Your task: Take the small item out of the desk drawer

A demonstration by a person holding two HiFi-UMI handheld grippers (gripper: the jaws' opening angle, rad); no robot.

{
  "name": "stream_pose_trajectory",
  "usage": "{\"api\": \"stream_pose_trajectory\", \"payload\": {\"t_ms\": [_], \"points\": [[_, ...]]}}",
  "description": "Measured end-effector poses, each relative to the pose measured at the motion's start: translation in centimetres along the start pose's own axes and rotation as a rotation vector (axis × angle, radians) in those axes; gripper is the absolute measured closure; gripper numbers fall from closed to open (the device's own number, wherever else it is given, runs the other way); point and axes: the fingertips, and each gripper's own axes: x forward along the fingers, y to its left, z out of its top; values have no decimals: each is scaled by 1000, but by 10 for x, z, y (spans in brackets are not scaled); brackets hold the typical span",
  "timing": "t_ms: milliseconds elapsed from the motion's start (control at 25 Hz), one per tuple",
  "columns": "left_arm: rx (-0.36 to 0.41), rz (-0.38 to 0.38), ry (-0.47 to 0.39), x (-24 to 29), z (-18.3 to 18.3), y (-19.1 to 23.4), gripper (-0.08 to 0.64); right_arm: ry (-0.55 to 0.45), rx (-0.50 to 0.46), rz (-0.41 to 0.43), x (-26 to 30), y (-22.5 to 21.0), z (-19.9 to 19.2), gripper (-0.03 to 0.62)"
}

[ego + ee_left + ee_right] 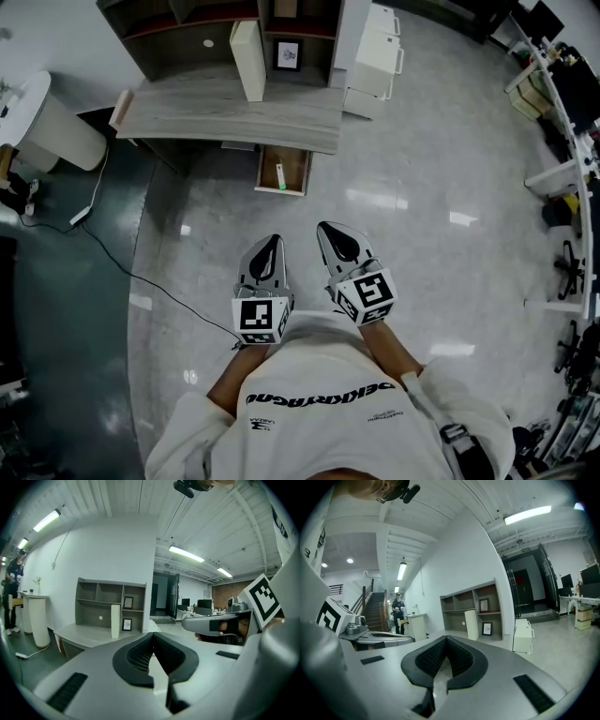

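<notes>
— Glossy grey floor fills the frame; where's the small white-and-green stick?
— Upper centre, inside the open wooden drawer under the grey wood bench. Lower centre, the left tool and right tool are closed, empty.

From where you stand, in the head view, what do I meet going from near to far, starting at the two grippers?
left gripper and right gripper, side by side → open drawer holding the small item → desk top → shelf unit
</notes>
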Motion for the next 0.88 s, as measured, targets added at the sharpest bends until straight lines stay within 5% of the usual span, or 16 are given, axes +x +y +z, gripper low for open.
{"api": "stream_pose_trajectory", "payload": {"t_ms": [400, 880], "points": [[-2, -74, 46, 71, 15, 75, 545, 12, 14, -92, 89, -21, 22, 560], [-44, -142, 77, 124, 4, 114, 545, 67, -15, -183, 140, -42, 13, 560]]}}
